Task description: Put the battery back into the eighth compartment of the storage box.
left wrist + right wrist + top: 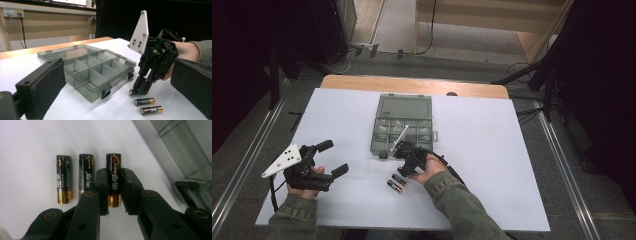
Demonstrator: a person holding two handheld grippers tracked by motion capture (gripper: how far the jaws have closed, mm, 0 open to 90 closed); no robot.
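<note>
Trouble could have come from the grip itself. The right gripper [113, 192] had its two jaws pressed on the sides of one battery [114, 170], which lay on the white table [492, 150], just beside the clear box [404, 127]. The battery was round and smooth, so my guess was that it could roll or slip out on the way up. Two other batteries lay close by: the middle battery [85, 171] right next to the left jaw, and the far battery [63, 178] a bit further off. That jaw could have bumped the middle one and sent it rolling. The box stood open with small empty rooms inside, and a drop from too high could have made the battery bounce out.

The right gripper view showed the jaws touching the battery on both sides. The high view could not show that, because the hand hid the tips. The left gripper view showed the box's little walls and clips from the side. The high view showed the left gripper [334, 157] resting well apart from the box, jaws wide and holding nothing
</note>
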